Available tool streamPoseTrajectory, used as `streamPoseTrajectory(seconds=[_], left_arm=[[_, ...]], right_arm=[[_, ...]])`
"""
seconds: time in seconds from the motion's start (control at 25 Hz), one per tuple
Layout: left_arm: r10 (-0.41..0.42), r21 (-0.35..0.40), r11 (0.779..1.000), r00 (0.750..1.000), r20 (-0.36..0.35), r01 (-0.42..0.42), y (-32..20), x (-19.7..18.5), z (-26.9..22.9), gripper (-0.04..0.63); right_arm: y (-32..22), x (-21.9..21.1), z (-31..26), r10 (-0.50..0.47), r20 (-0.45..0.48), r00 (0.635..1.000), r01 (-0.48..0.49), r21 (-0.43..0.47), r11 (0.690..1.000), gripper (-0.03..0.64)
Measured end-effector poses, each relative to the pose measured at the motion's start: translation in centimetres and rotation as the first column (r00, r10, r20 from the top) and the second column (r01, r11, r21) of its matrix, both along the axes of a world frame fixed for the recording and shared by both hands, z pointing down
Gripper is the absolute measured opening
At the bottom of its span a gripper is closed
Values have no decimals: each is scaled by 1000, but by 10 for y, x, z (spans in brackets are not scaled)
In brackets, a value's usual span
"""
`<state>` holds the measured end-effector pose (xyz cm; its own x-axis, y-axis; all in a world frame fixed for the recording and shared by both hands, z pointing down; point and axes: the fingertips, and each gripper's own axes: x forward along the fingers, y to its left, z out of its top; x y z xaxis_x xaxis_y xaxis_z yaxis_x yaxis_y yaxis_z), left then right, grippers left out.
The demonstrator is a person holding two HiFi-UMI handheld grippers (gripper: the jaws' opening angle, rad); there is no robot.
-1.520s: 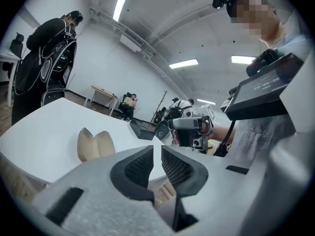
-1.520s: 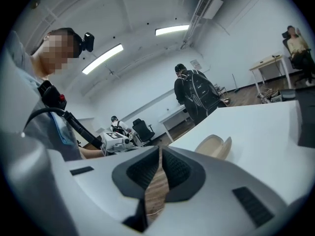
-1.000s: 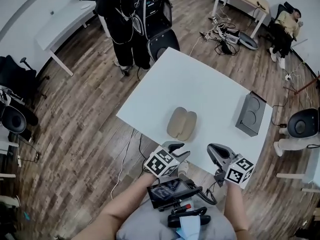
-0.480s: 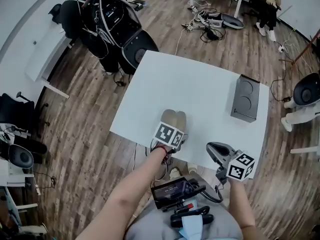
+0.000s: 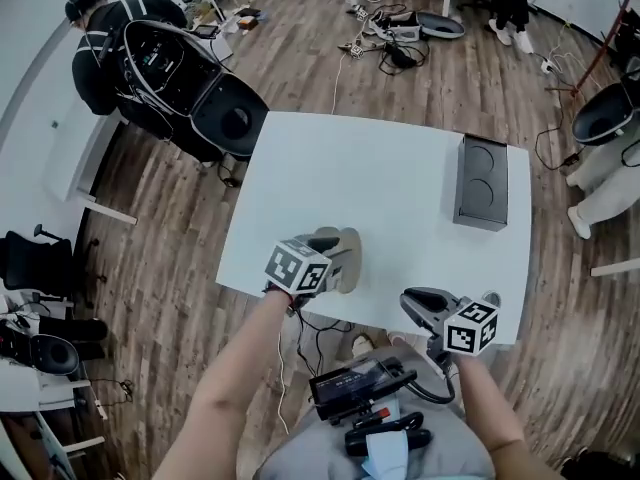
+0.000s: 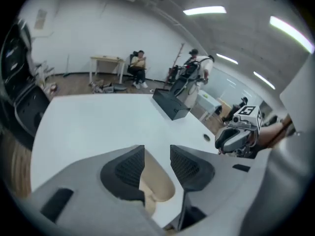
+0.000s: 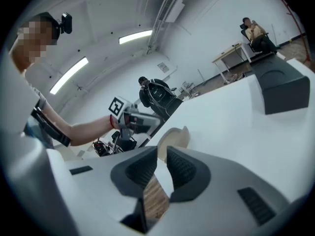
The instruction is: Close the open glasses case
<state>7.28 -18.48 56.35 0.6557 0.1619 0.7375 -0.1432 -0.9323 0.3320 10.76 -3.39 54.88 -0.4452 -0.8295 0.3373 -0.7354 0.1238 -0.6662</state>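
An open tan glasses case [image 5: 346, 255] lies near the front edge of the white table [image 5: 380, 168]. My left gripper [image 5: 328, 246] hangs right over it with its jaws wide apart. In the left gripper view the case [image 6: 156, 183] shows in the gap between the left gripper's [image 6: 157, 163] jaws, and neither pad presses on it. My right gripper [image 5: 415, 303] is shut on nothing, off the table's front edge to the right of the case. In the right gripper view the case [image 7: 173, 137] lies ahead of the right gripper [image 7: 161, 166], one half tilted up, beside the left gripper [image 7: 140, 122].
A black box [image 5: 481, 183] with two round dents sits at the table's far right. A person in black with a bulky rig [image 5: 150, 58] stands past the far left corner. Cables [image 5: 390, 38] litter the wooden floor beyond. Another person sits at the far wall [image 6: 139, 65].
My left gripper went forward from the table's front edge to above the case, and its jaws spread wider. The right gripper sank a little. The head view swung round.
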Motion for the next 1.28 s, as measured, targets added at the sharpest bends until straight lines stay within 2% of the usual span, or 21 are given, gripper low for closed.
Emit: streamPoseTrajectory(seconds=[0.04, 0.08, 0.12, 0.16, 0.2, 0.24, 0.28, 0.32, 0.36, 0.4, 0.44, 0.48, 0.52, 0.6, 0.68, 0.8, 0.84, 0.96, 1.08, 1.2, 1.28], left_arm=[[100, 60, 993, 995, -22, -98, -10, 6, -7, 158], [211, 117, 971, 977, -20, -207, -18, 12, -11, 158], [329, 165, 931, 944, 5, -325, -23, 16, -9, 158], [447, 204, 871, 893, 48, -447, -25, 18, -5, 158], [556, 235, 792, 825, 103, -563, -25, 18, 3, 158], [645, 254, 703, 746, 164, -664, -26, 16, 13, 158], [711, 260, 616, 667, 224, -744, -27, 13, 25, 158], [756, 256, 537, 593, 278, -804, -29, 11, 35, 158], [785, 245, 469, 528, 323, -848, -32, 10, 45, 158], [805, 230, 415, 473, 359, -880, -33, 10, 53, 158], [818, 213, 374, 429, 383, -903, -34, 10, 60, 158], [828, 198, 347, 398, 395, -917, -34, 12, 65, 159], [836, 188, 331, 379, 397, -925, -34, 15, 68, 159], [848, 177, 317, 362, 388, -932, -33, 22, 72, 160], [858, 162, 304, 343, 381, -939, -30, 25, 77, 160], [874, 122, 270, 296, 385, -955, -25, 20, 87, 160], [877, 114, 264, 287, 385, -958, -24, 20, 90, 160], [880, 114, 259, 283, 381, -959, -18, 24, 97, 160], [883, 112, 254, 277, 380, -961, -11, 25, 102, 159], [878, 109, 274, 294, 378, -956, -7, 25, 103, 158], [866, 124, 295, 320, 383, -947, -7, 27, 103, 145]], right_arm=[[-3, -8, 8, -5, 6, 1000, 6, -22, 1000, 40], [-6, -17, 17, -11, 7, 1000, 11, -48, 999, 40], [-10, -25, 25, -18, 4, 1000, 18, -76, 997, 41], [-14, -34, 32, -24, 2, 1000, 24, -107, 994, 43], [-20, -41, 39, -27, 5, 1000, 28, -138, 990, 51], [-26, -47, 44, -26, 16, 1000, 29, -168, 985, 71], [-33, -52, 49, -19, 34, 999, 25, -195, 981, 106], [-40, -55, 52, -5, 50, 999, 16, -217, 976, 134], [-46, -56, 55, 12, 60, 998, 2, -237, 972, 157], [-52, -57, 59, 29, 60, 998, -13, -252, 968, 175], [-57, -58, 64, 45, 52, 998, -30, -266, 964, 189], [-62, -58, 69, 60, 37, 998, -47, -278, 959, 201], [-66, -59, 74, 76, 24, 997, -66, -289, 955, 207], [-71, -62, 83, 114, 17, 993, -102, -323, 941, 207], [-71, -68, 92, 158, 37, 987, -134, -366, 921, 207], [-72, -80, 101, 209, 87, 974, -156, -407, 900, 207], [-73, -82, 104, 222, 103, 970, -161, -418, 894, 207], [-76, -86, 110, 254, 143, 957, -168, -439, 883, 207], [-81, -86, 114, 259, 139, 956, -171, -455, 874, 207], [-84, -83, 116, 247, 119, 962, -163, -476, 864, 202], [-84, -82, 114, 221, 96, 970, -150, -478, 865, 182]])
